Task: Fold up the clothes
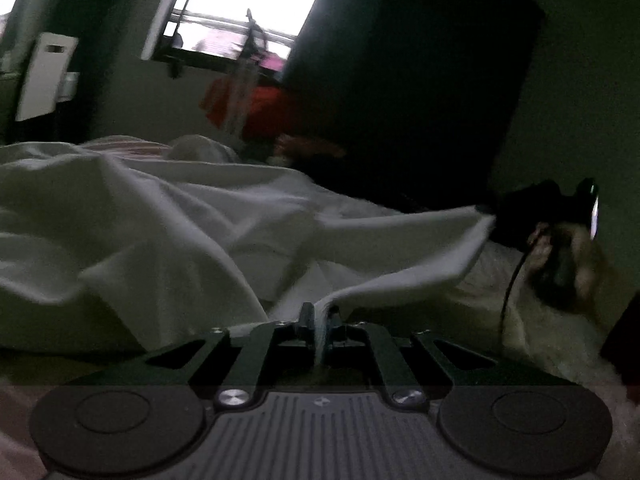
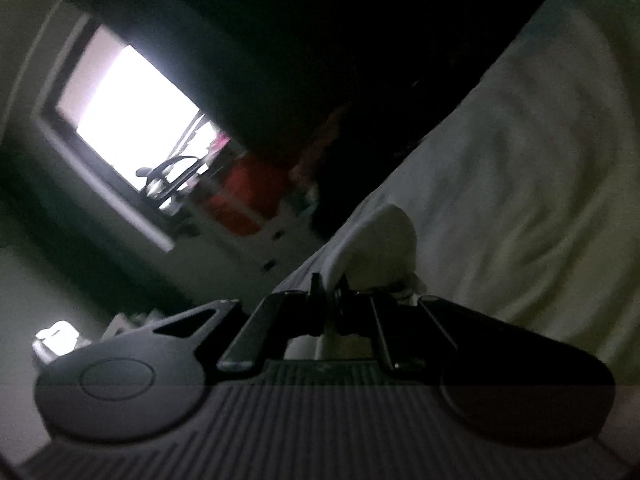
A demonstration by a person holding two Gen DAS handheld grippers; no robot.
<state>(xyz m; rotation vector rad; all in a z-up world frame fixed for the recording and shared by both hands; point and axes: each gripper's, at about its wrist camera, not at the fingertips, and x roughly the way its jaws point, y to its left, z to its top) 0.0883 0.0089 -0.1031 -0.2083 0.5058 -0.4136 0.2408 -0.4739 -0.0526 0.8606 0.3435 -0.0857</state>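
Note:
A white garment (image 1: 160, 216) lies rumpled across a bed in the left wrist view. My left gripper (image 1: 320, 314) is shut on an edge of it, which runs taut to the right. My right gripper (image 1: 516, 216) shows there at the far right, held by a hand, pinching the same stretched edge. In the right wrist view, tilted hard, my right gripper (image 2: 329, 284) is shut on a fold of the white garment (image 2: 384, 232), which bunches up just beyond the fingers. The scene is dim and blurred.
A pale bed sheet (image 2: 520, 160) spreads to the right. A bright window (image 1: 248, 0) is at the back, with red cloth (image 1: 260, 108) hanging below it. A dark wardrobe-like panel (image 1: 400, 80) stands behind the bed.

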